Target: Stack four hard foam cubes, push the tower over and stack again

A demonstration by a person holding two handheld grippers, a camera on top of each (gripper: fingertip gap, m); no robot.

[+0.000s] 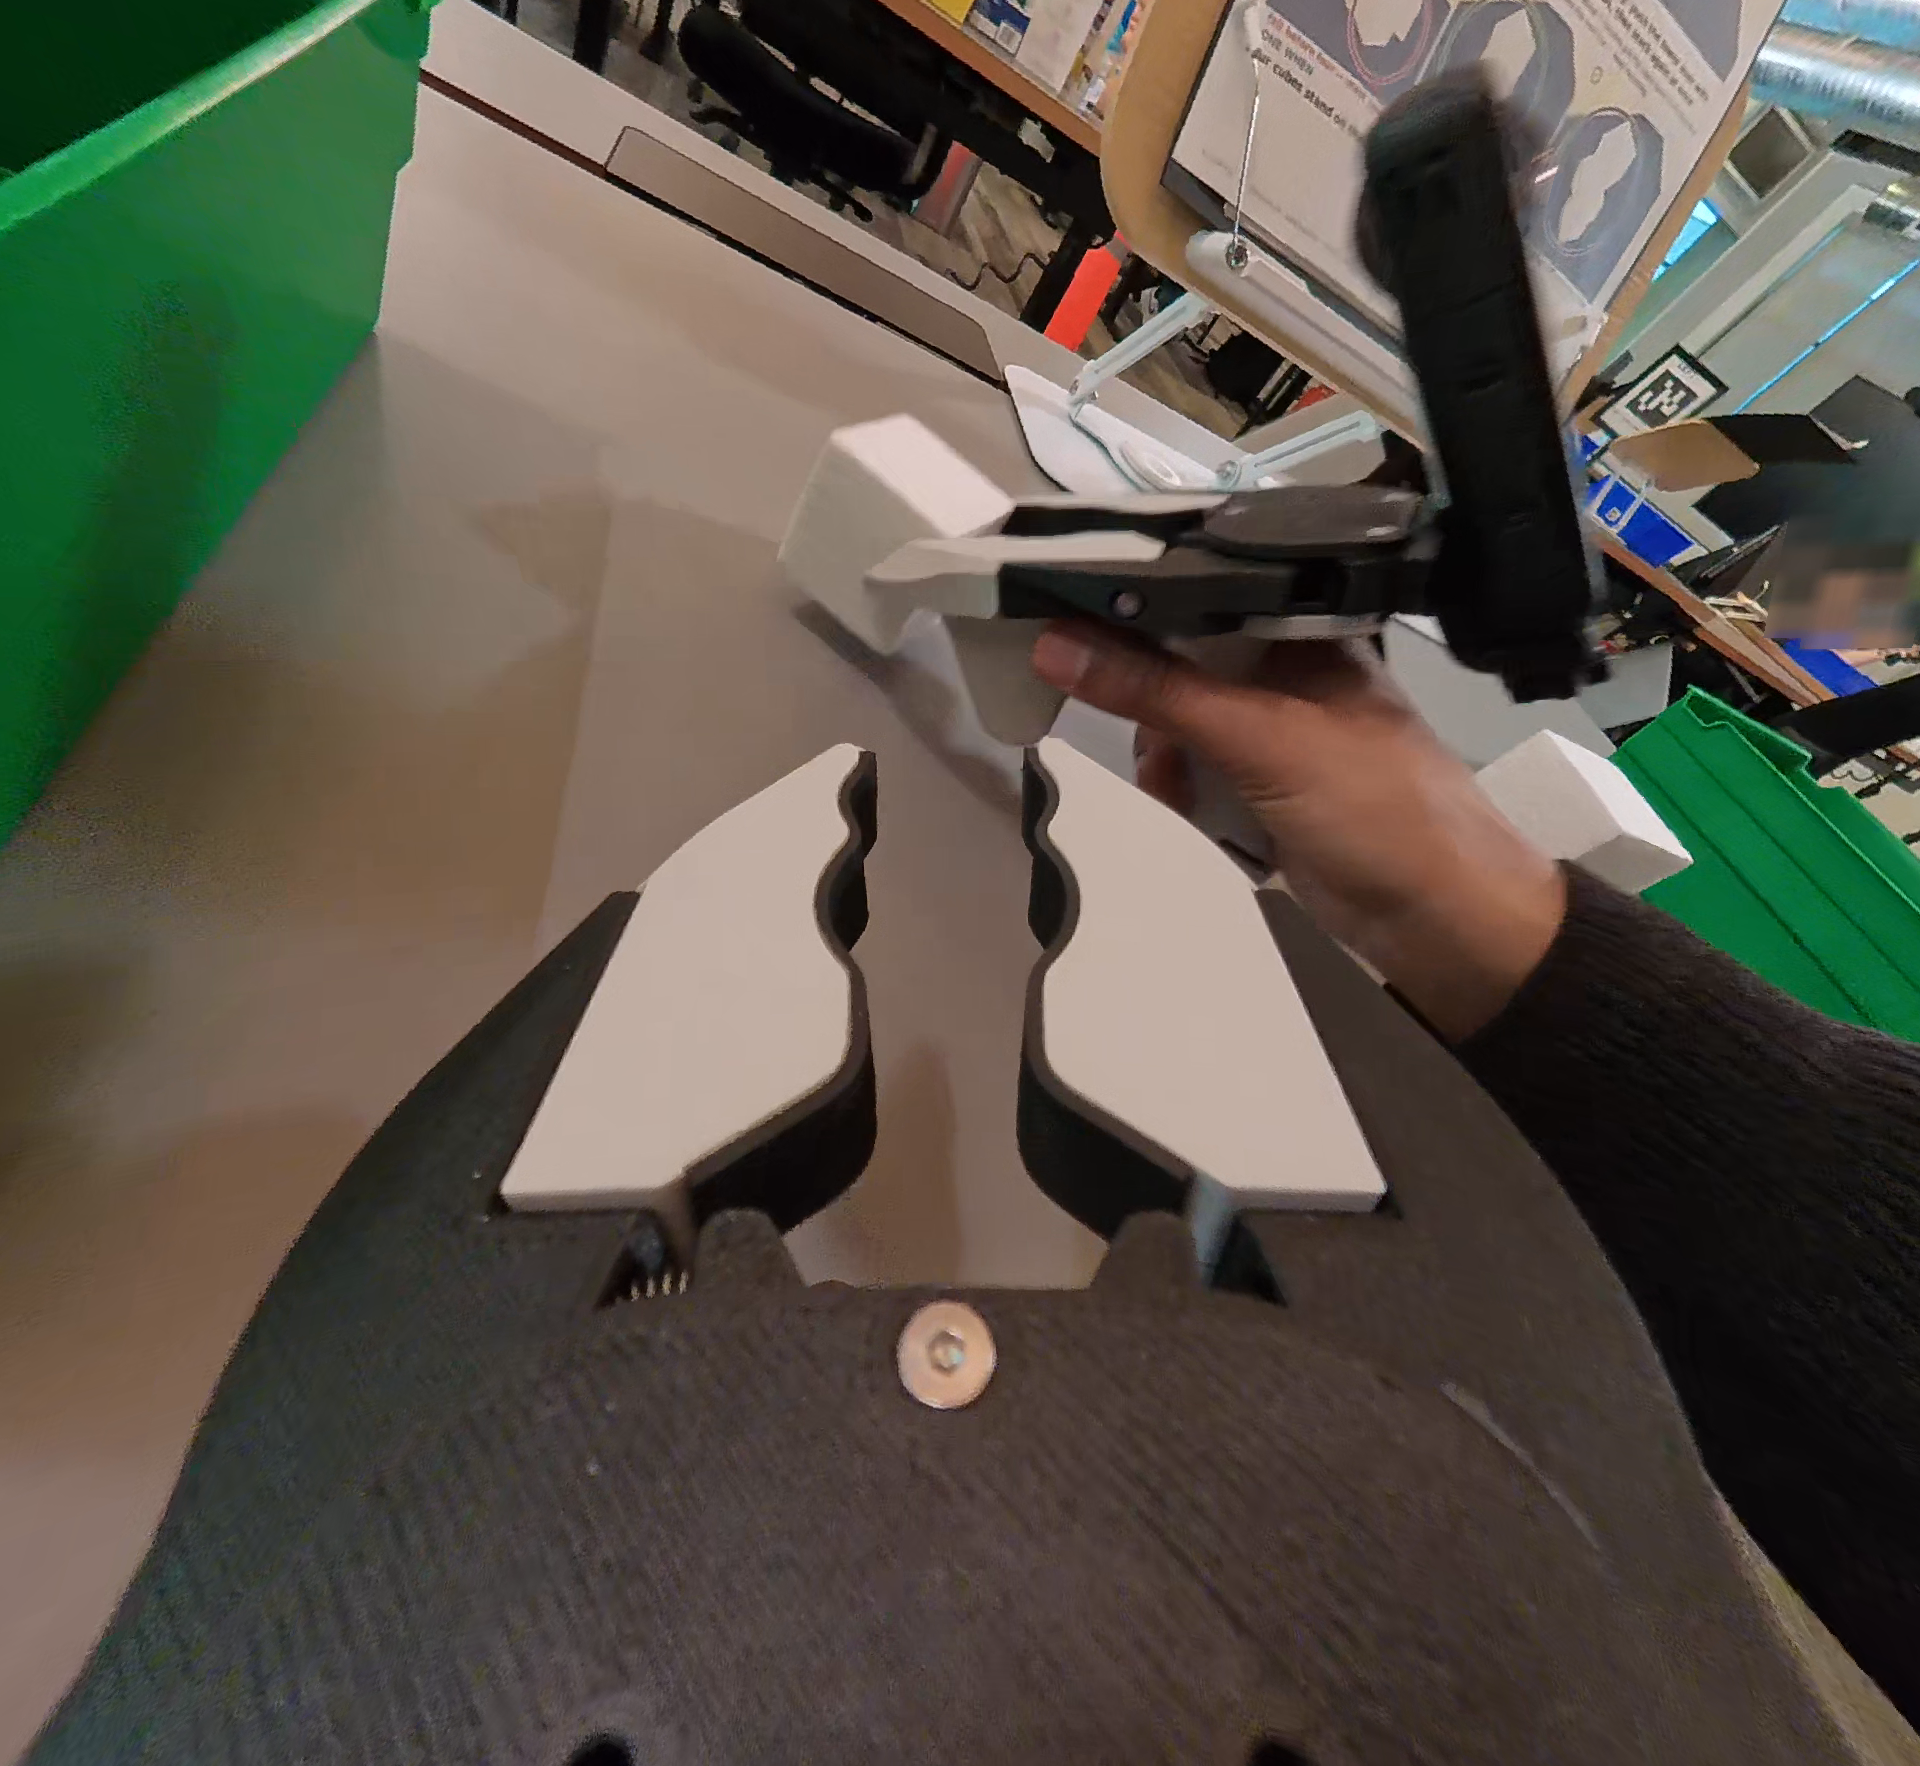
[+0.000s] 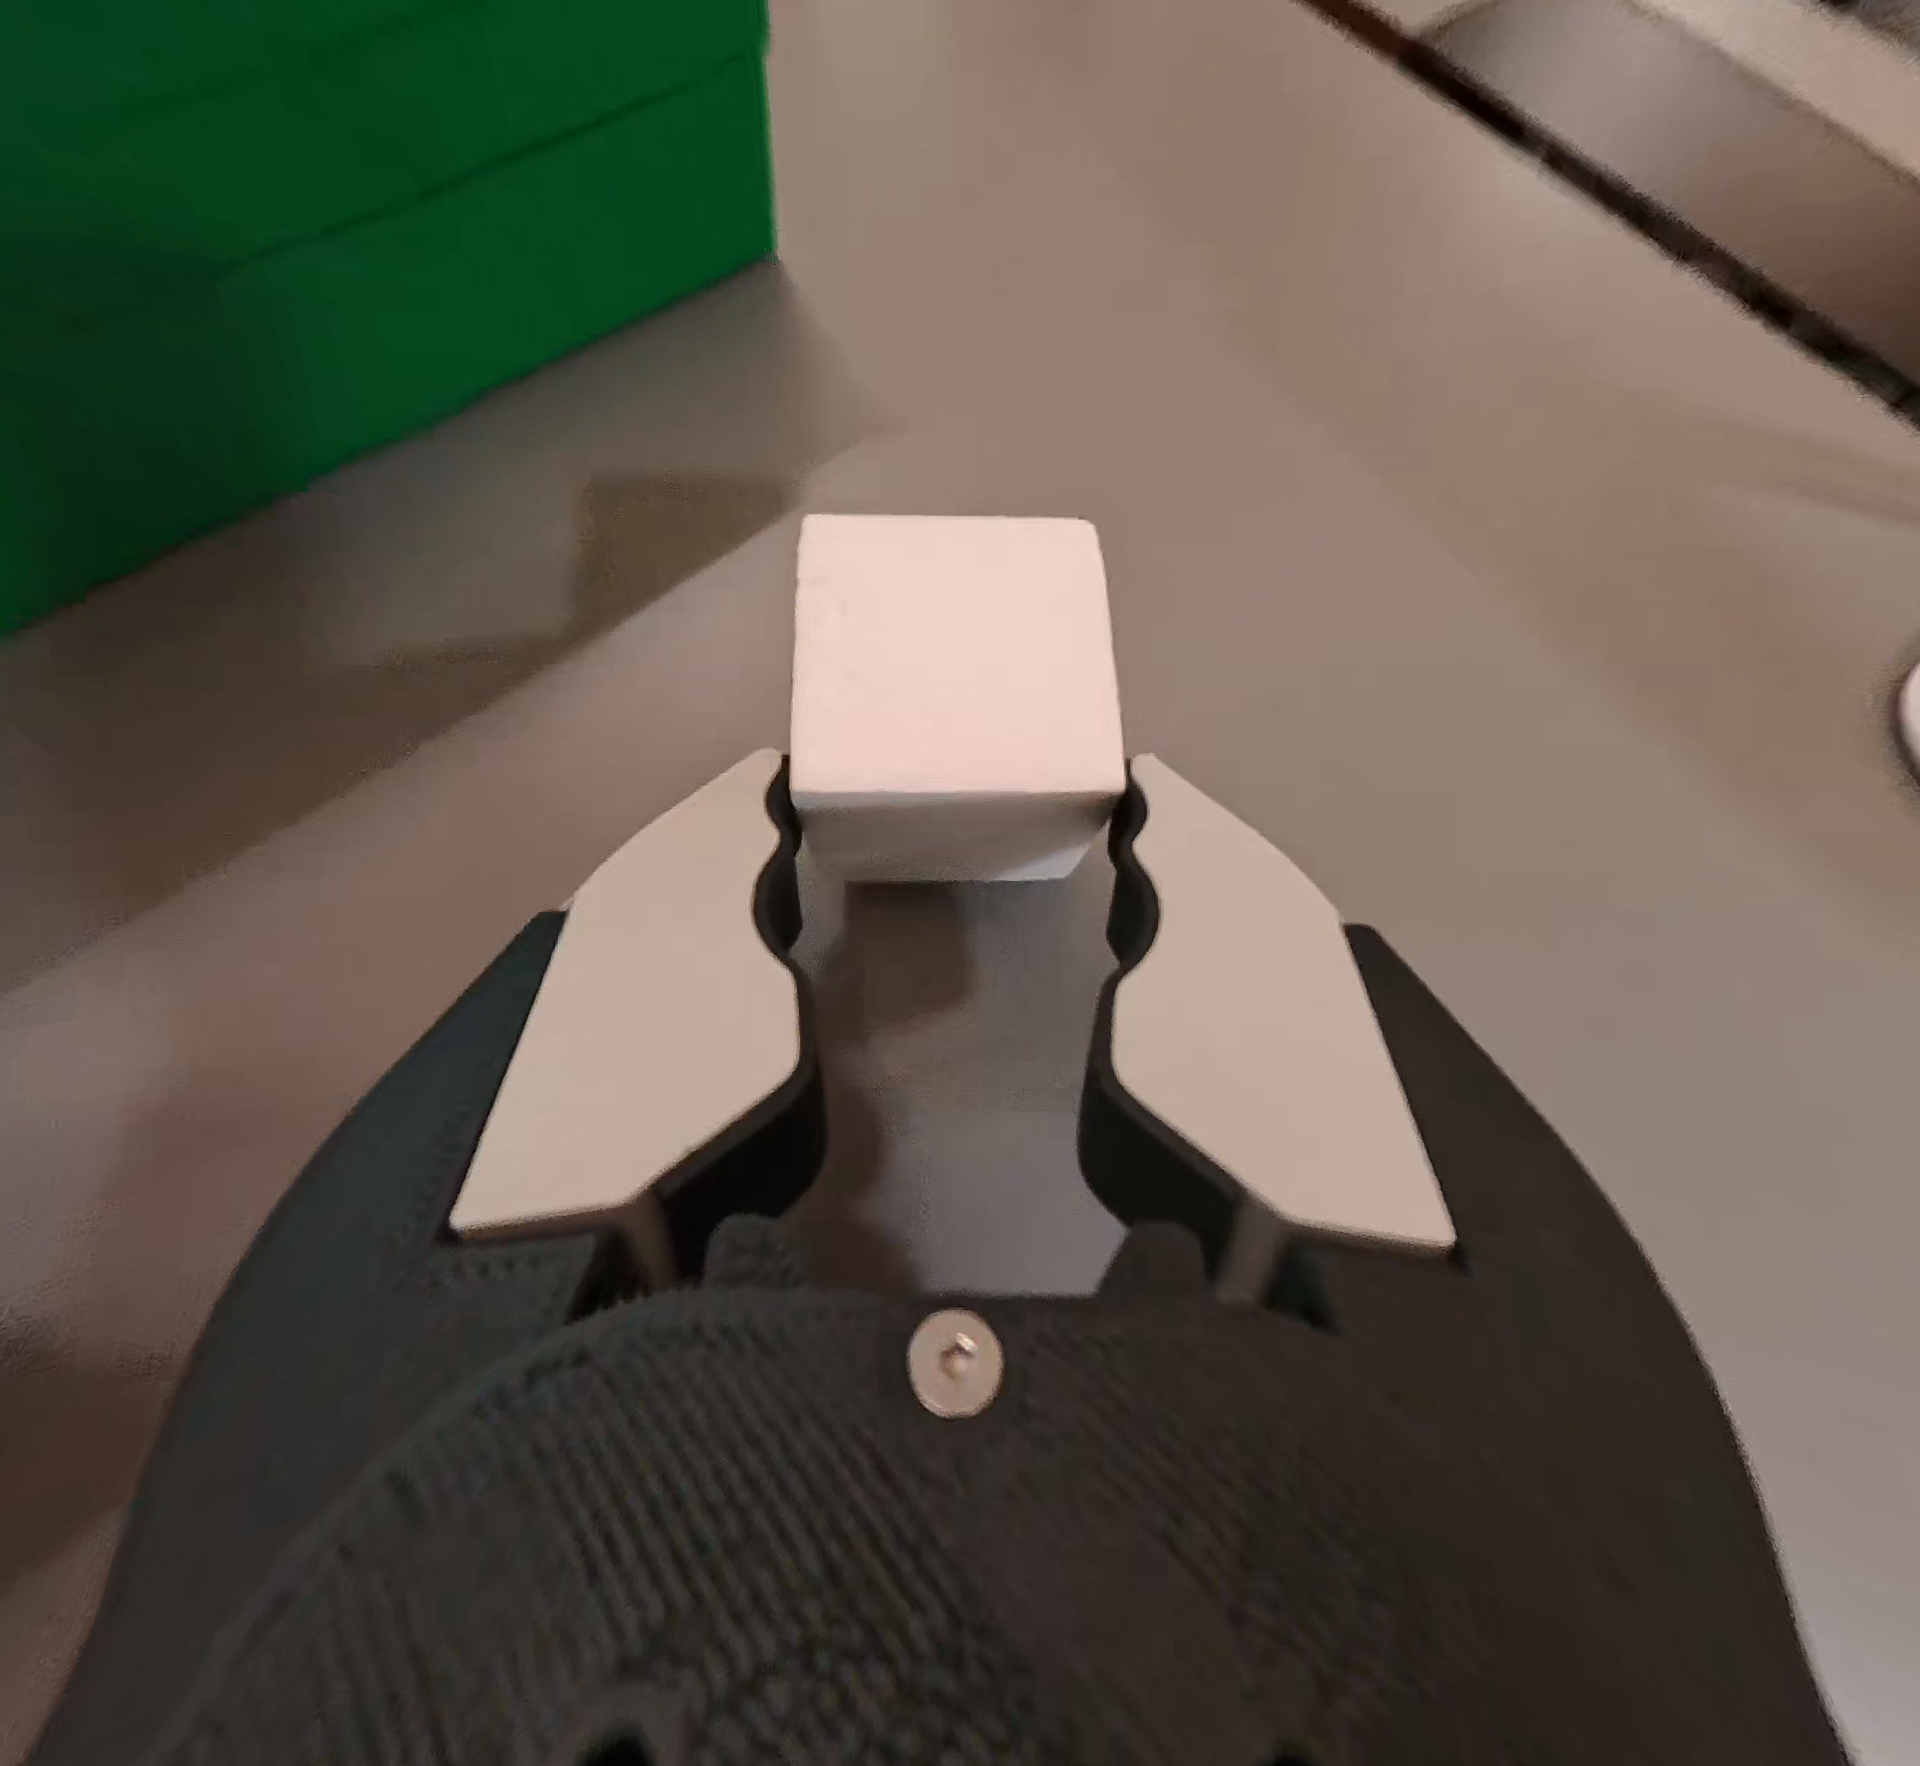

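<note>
My right gripper is shut on a white cube, which is pinched at its near end between the two fingertips. In the left wrist view the same gripper comes in from the right, held by a hand, with the cube low over the grey table. I cannot tell whether the cube touches the table. My left gripper is open and empty, just short of the right gripper. A second white cube lies to the right behind the hand.
A large green bin stands at the left and also shows in the right wrist view. Another green bin sits at the right by the second cube. A board with printed sheets stands on a white stand at the back.
</note>
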